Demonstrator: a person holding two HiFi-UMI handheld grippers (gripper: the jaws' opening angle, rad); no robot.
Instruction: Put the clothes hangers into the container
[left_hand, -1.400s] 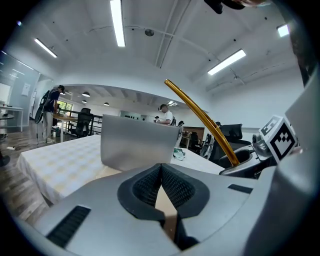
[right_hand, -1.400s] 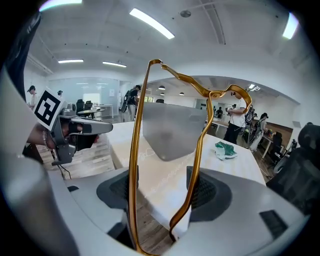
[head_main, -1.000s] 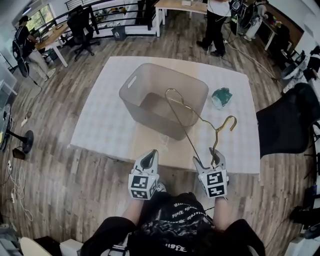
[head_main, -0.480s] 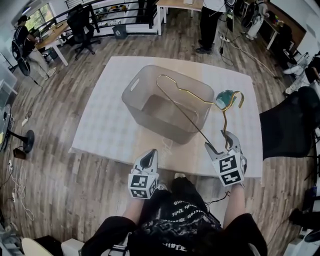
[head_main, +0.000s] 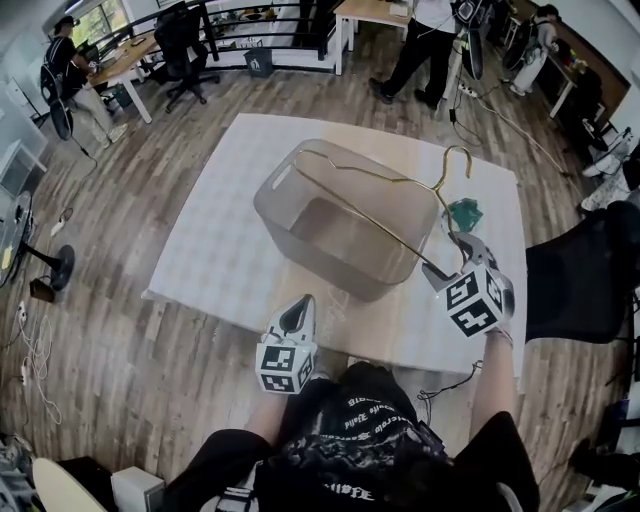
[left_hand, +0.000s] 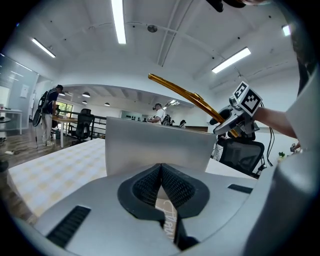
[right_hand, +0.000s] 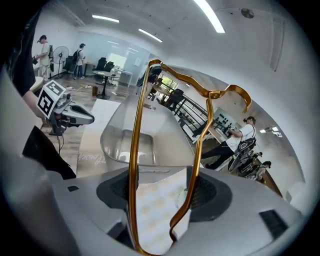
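Observation:
A translucent grey container (head_main: 300, 190) stands on the mat-covered table (head_main: 200, 240). My right gripper (head_main: 452, 260) is shut on one end of a gold wire clothes hanger (head_main: 370, 177), by the container's right side. The hanger reaches left over the container's open top, and its hook (head_main: 462, 155) points up. In the right gripper view both rods of the hanger (right_hand: 134, 165) cross between my jaws (right_hand: 162, 192), with the container (right_hand: 125, 145) ahead. My left gripper (head_main: 298, 308) hangs shut and empty at the table's front edge; its pads (left_hand: 172, 186) meet in front of the container wall (left_hand: 155, 145).
A teal crumpled thing (head_main: 466, 213) lies on the mat right of the container. A black office chair (head_main: 580, 265) stands close to the table's right side. People, desks and chairs are at the back of the room.
My right gripper has lifted the hanger and carried it away from me and to the right, so it now lies across the container's top. The left gripper has stayed put.

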